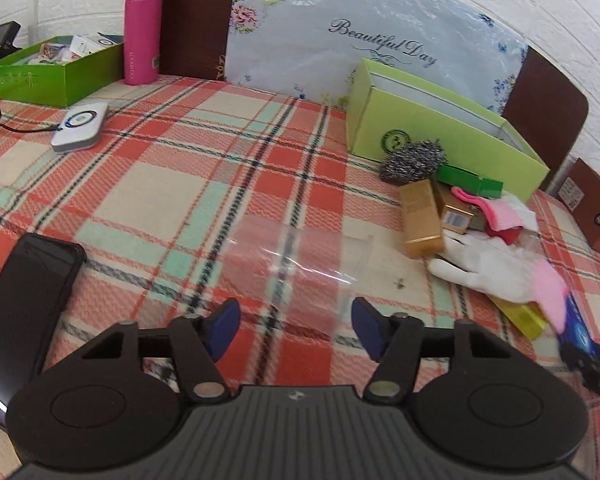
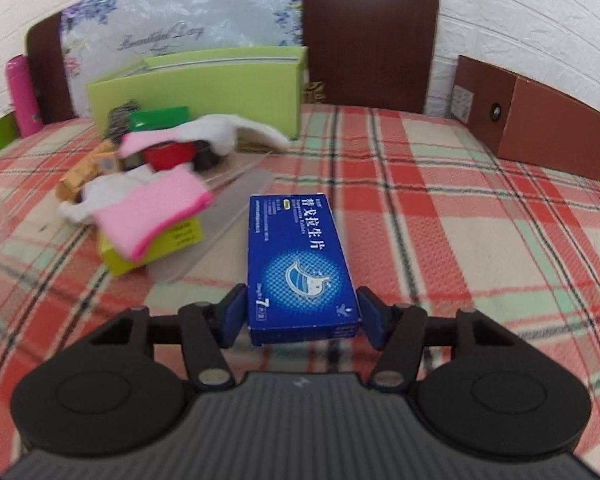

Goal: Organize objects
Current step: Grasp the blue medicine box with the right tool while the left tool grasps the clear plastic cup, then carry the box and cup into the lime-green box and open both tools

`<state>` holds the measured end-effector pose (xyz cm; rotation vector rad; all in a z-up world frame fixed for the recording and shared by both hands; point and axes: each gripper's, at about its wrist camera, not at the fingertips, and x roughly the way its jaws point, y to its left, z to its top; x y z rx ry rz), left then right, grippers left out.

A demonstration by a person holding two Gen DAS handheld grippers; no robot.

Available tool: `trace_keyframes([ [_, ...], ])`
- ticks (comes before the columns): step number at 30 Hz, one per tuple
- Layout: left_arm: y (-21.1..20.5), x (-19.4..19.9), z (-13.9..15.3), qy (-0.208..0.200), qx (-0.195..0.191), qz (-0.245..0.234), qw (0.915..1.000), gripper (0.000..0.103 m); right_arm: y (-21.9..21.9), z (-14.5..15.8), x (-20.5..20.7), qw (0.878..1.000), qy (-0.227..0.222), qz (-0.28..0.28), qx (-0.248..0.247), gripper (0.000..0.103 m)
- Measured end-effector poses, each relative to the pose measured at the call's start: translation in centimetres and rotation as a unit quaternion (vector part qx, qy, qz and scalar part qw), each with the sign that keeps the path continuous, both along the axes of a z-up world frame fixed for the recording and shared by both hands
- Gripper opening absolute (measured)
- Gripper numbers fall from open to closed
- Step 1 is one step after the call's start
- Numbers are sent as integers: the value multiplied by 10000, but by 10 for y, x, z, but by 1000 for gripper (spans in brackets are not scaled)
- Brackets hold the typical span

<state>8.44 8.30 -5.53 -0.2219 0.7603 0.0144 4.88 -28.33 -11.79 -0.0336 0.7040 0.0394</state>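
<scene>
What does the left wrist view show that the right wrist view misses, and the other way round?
Only the left wrist view: the dark green box of small items, a white device, a black phone, and the left gripper, open over a clear plastic bag.

Only the right wrist view: the brown box and the right gripper, with the blue medicine box between its pads.

Both: the pink bottle, light green box, the white and pink gloves on the pile, and the plaid cloth.
</scene>
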Motion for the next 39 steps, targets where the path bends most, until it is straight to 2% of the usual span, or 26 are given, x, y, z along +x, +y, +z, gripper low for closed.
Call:
trace_keyframes([
  [3, 14, 8, -4, 55, -55, 135, 9999, 48, 16, 2, -29, 9993, 120, 362, -11, 55],
  [5, 20, 14, -7, 82, -53, 161, 9998, 35, 27, 4, -48, 9979, 248, 585, 125, 55],
  [6, 22, 16, -8, 108, -48, 162, 9998, 33, 33, 4, -55, 9969, 307, 693, 201, 55],
  [8, 29, 20, -11, 135, -214, 160, 9996, 11, 44, 4, -69, 9953, 342, 866, 260, 55],
  [11, 30, 18, -11, 115, -565, -33, 9983, 6, 53, 4, -79, 9943, 381, 950, 291, 55],
  [14, 13, 11, -7, 128, -647, -495, 9966, 6, 56, 6, -77, 9948, 389, 907, 231, 58],
  [16, -2, 2, -6, 160, -735, -863, 9934, 6, 57, 7, -73, 9957, 360, 841, 161, 65],
  [19, -20, -8, -4, 217, -638, -1230, 9901, 6, 60, 9, -70, 9961, 241, 852, 5, 72],
  [23, -32, -11, -5, 119, -298, -1149, 9929, 9, 67, 6, -62, 9953, 257, 929, -126, 72],
  [26, -28, -6, -6, 122, -372, -961, 9946, 16, 70, 5, -58, 9954, 298, 906, -105, 72],
  [32, -24, -5, -5, 116, -457, -980, 9941, 16, 67, 4, -59, 9959, 335, 841, -85, 70],
  [35, -27, -5, -7, 116, -423, -954, 9945, 16, 67, 2, -56, 9961, 368, 795, -64, 67],
  [37, -28, -5, -8, 130, -485, -1001, 9937, 16, 67, 1, -55, 9961, 371, 794, -13, 59],
  [39, -28, -5, -8, 148, -497, -1043, 9932, 16, 66, 0, -55, 9963, 379, 773, 66, 56],
])
